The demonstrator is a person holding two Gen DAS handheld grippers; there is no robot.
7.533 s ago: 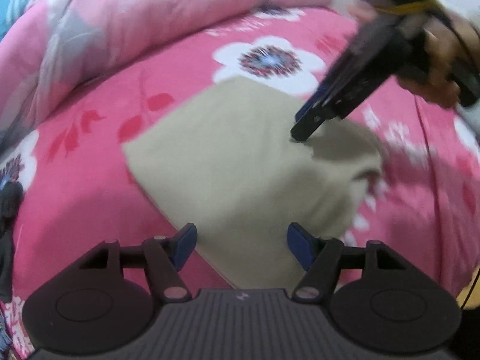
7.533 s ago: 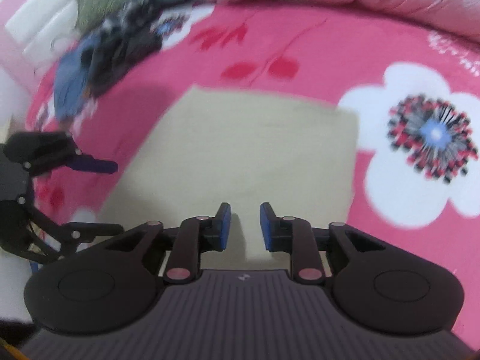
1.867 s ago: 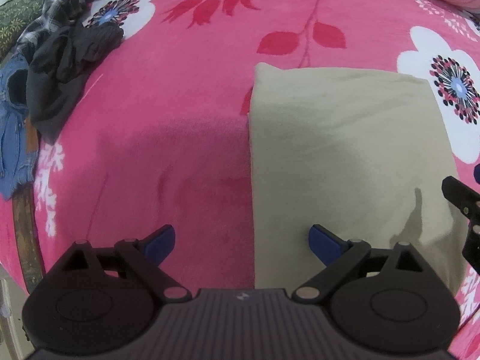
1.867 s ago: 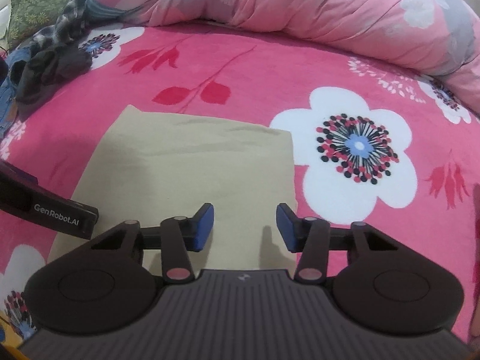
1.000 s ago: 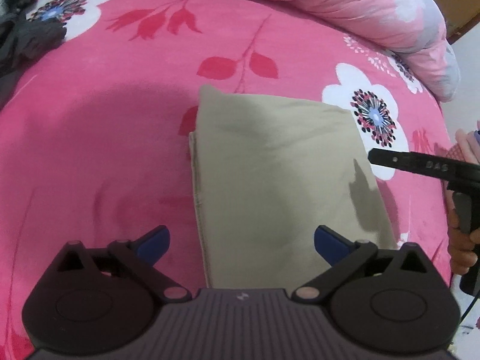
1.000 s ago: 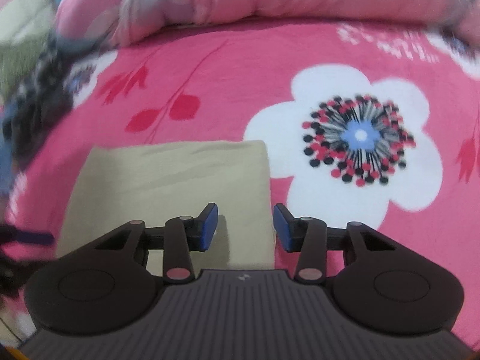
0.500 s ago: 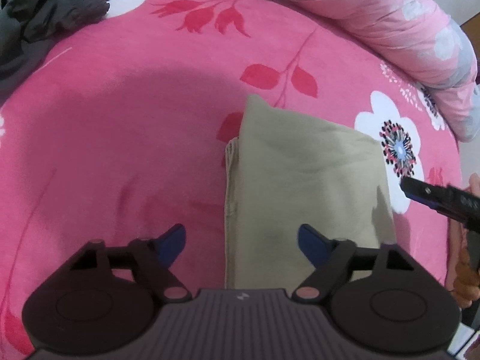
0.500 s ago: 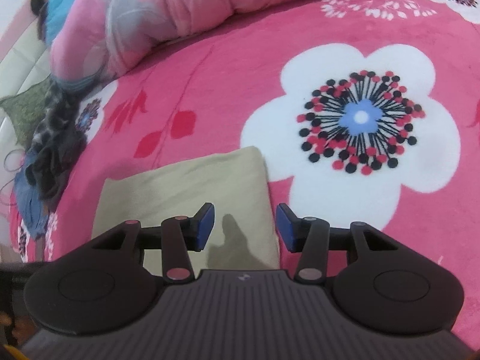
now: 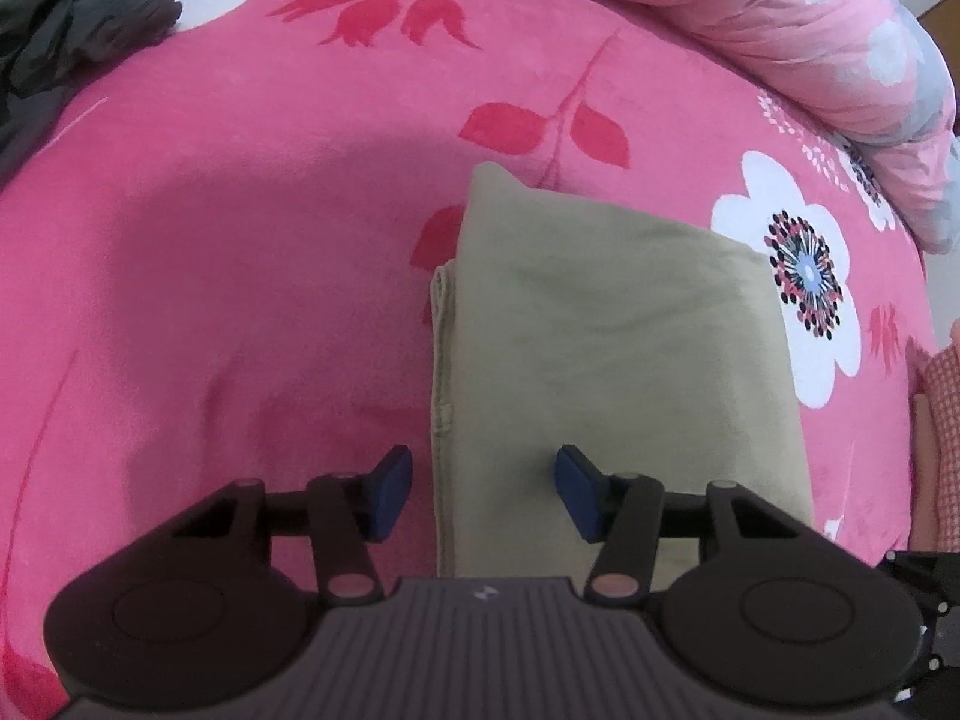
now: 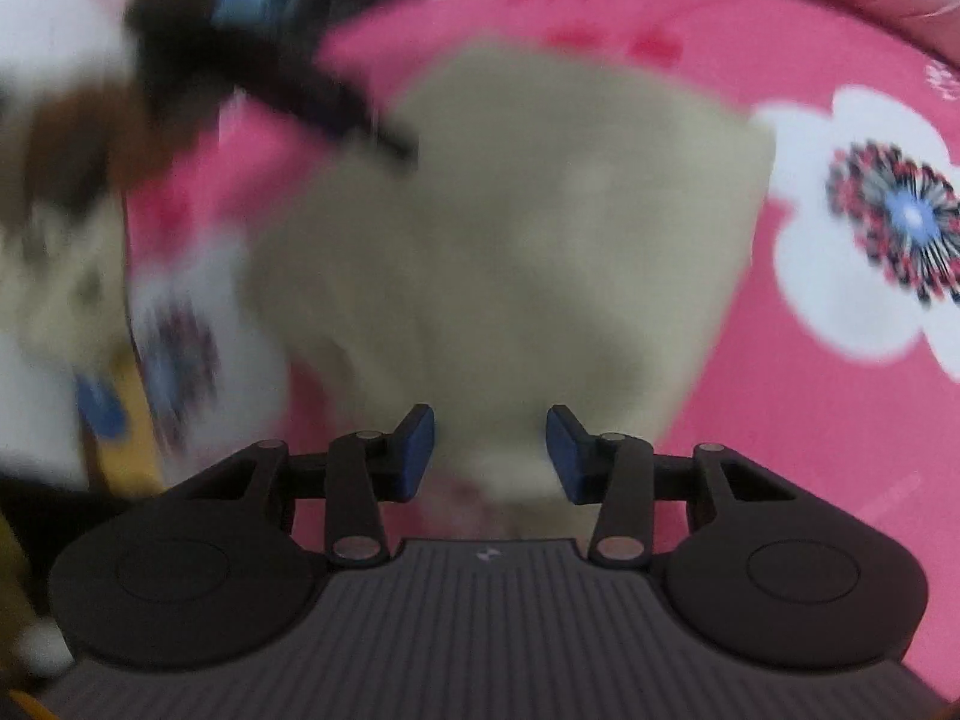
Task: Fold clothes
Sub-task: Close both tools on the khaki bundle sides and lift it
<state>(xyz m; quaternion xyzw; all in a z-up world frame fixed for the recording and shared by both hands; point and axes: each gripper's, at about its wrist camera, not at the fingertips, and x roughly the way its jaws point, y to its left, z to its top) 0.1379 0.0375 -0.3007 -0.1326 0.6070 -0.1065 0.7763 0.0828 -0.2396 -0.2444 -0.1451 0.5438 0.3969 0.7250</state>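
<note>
A folded beige cloth [image 9: 606, 348] lies flat on the pink flowered bedspread [image 9: 240, 300]. My left gripper [image 9: 486, 492] hangs over its near left edge. The jaws are closing: the left pad is over the bedspread, the right pad is over the cloth, and neither presses on it. In the blurred right wrist view the beige cloth [image 10: 510, 240] fills the middle. My right gripper [image 10: 489, 456] is at its near end. Its jaws are closing a little, with the cloth's tip between the pads but not squeezed. The left gripper [image 10: 270, 60] shows as a dark smear at the upper left.
A heap of dark clothes [image 9: 78, 18] lies at the far left of the bed. A rolled pink quilt [image 9: 810, 30] runs along the far right. A checked sleeve and hand [image 9: 942, 420] come in from the right edge, above part of the right gripper [image 9: 924, 600].
The left jaws have narrowed a good deal around the cloth's left edge. The right gripper has swung and rolled, so the cloth now fills its blurred view and the left gripper shows.
</note>
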